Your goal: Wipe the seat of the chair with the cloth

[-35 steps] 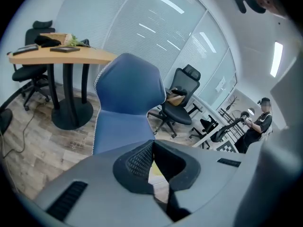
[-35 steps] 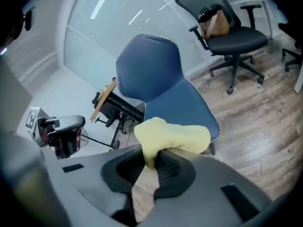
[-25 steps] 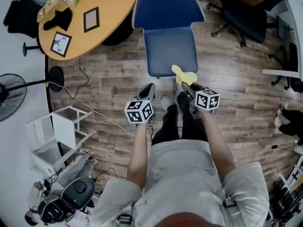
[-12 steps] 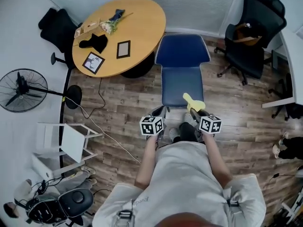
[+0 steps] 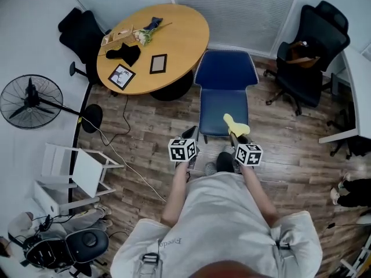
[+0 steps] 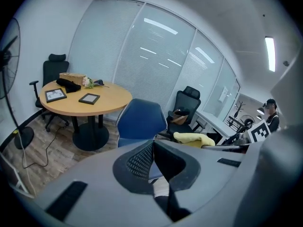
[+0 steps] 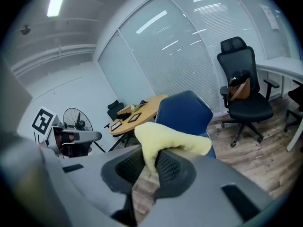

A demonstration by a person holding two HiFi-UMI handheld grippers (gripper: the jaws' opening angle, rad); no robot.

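A round wooden table point(image 5: 174, 45) stands just behind the blue padded chair point(image 5: 224, 103). The left gripper point(image 5: 190, 134) hangs near the seat's front edge, its fingers closed on nothing. The right gripper's point(image 5: 235, 135) fingers pinch a soft yellow cloth point(image 5: 236, 123) at the seat's front corner.

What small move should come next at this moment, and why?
Probably lower the right gripper forward onto the blue seat: its jaws are shut on the yellow cloth, which hangs near the seat's front edge, seemingly not touching it. The left gripper is shut and empty.
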